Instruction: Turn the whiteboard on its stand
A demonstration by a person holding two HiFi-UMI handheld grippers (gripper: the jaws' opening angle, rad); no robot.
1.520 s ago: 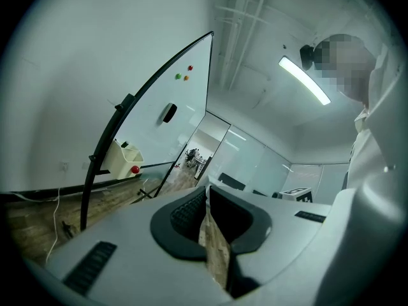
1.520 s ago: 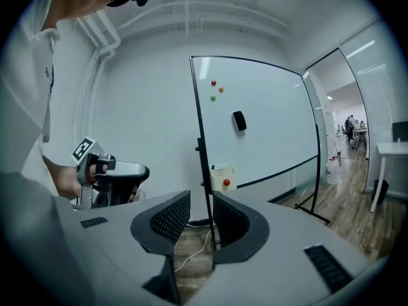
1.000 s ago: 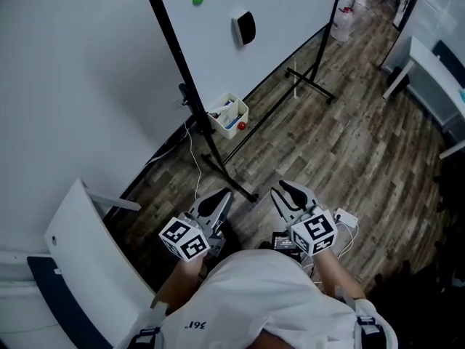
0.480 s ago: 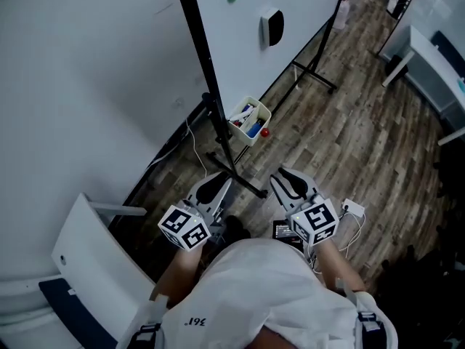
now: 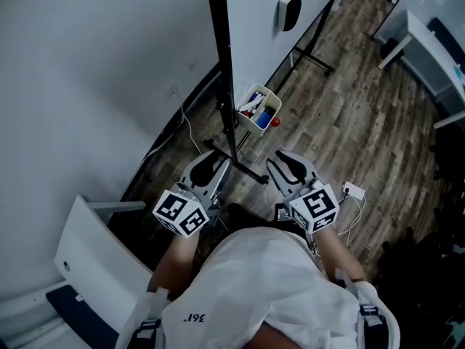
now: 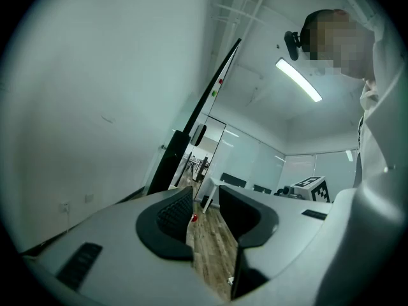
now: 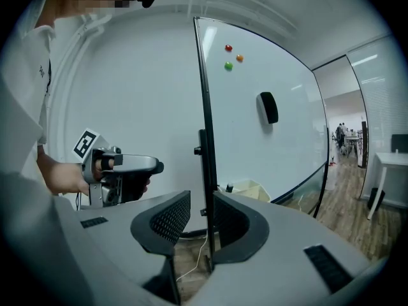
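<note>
Head view: left gripper [image 5: 207,167], jaws just opening, and wide-open right gripper [image 5: 289,171] hold nothing near the big white whiteboard's [image 5: 254,42] black metal stand [image 5: 226,71]. White shirt [image 5: 254,289] print looks like "361".

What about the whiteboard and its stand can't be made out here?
- Head view: whiteboard top cut off by the frame edge.
- Head view: basket contents too small to identify.
- Right gripper view: clamp knob on the post too small to tell locked or loose.
- Left gripper view: whiteboard seen edge-on, face hidden.
</note>
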